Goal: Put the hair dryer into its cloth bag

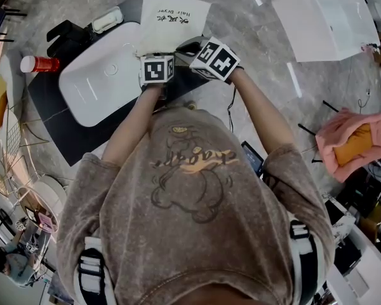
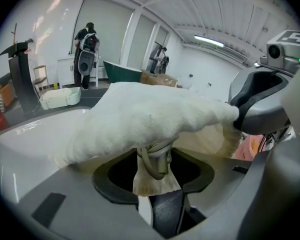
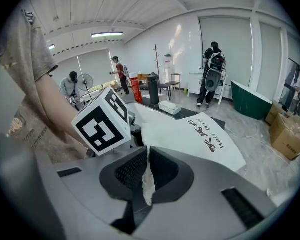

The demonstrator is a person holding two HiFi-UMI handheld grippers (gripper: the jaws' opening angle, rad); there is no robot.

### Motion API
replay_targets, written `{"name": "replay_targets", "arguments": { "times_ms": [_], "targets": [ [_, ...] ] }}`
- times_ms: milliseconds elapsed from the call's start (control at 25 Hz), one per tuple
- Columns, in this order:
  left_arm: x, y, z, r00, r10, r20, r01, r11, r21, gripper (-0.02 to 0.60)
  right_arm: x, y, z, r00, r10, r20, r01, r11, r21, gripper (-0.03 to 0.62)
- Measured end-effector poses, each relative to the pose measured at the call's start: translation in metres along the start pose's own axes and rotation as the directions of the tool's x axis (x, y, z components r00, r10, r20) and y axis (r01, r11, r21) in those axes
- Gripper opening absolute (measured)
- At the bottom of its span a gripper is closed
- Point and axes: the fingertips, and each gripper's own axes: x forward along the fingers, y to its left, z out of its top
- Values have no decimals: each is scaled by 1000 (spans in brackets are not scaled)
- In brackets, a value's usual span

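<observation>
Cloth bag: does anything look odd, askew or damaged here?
Nothing looks damaged or spilled. The cloth bag lies at the edge of the white basin with its mouth bunched up. The left gripper pinches the drawstring knot, and the right gripper is shut on a cloth edge.

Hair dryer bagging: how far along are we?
Done: cannot tell; no hair dryer shows, and whether it sits inside the cloth bag is hidden. In hand: right gripper pinches the bag's edge; left gripper grips its bunched cloth and drawstring knot, bag held by the white basin. Left: confirm the dryer is inside, else load it, then cinch.
</observation>
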Motion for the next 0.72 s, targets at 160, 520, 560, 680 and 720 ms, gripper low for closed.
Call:
{"name": "replay_targets", "arguments": {
  "times_ms": [160, 520, 560, 680, 720],
  "targets": [
    [4, 0, 2, 1000, 3, -1, -3, 1000, 6, 216, -1, -2, 0, 1000, 0, 0, 0, 1000, 4, 23],
    [9, 1, -1, 1000, 9, 14, -10, 999, 48, 233, 0, -2, -2, 1000, 7, -2, -7, 1000, 6, 23],
    [9, 1, -2, 1000, 9, 14, -10, 999, 49, 238, 0, -2, -2, 1000, 8, -2, -8, 1000, 5, 23],
    [5, 1, -4, 1000, 0, 16, 0, 999, 38, 256, -1, -2, -2, 1000, 6, 0, -6, 1000, 4, 23],
    [2, 0, -3, 1000, -9, 22, 9, 999, 35, 259, -1, -3, -3, 1000, 4, 0, -4, 1000, 4, 23]
  ]
}}
